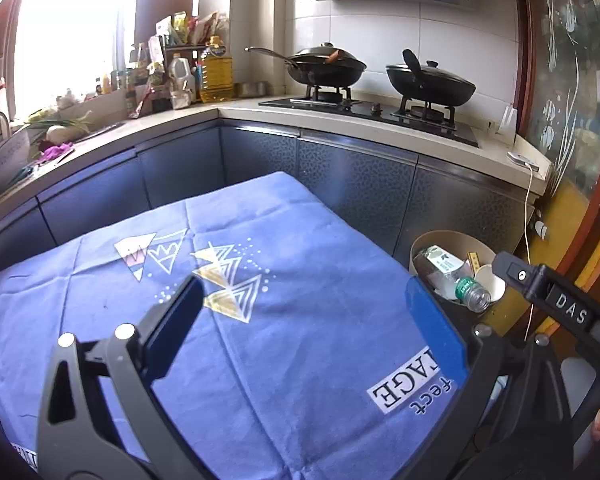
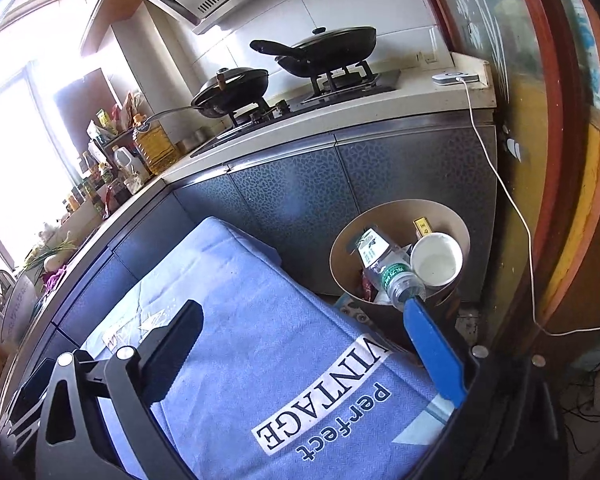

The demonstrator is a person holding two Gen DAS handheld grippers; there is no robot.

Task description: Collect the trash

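Observation:
A round tan trash bin (image 1: 440,237) (image 2: 380,216) stands on the floor to the right of the table. In it lie a clear plastic bottle with a green label (image 1: 460,280) (image 2: 388,268), a white paper cup (image 1: 490,280) (image 2: 436,260) and a small yellow wrapper (image 2: 422,226). My left gripper (image 1: 304,296) is open and empty above the blue tablecloth (image 1: 260,340). My right gripper (image 2: 304,316) is open and empty, its blue finger (image 2: 432,348) close to the bottle's mouth. The right gripper also shows in the left wrist view (image 1: 540,284), beside the bin.
The cloth-covered table (image 2: 260,360) fills the foreground. Behind it run dark kitchen cabinets (image 1: 340,176), a counter with a gas stove and two black pans (image 1: 328,66). A white cable (image 2: 512,208) hangs down the right side by the wooden door frame (image 2: 560,160).

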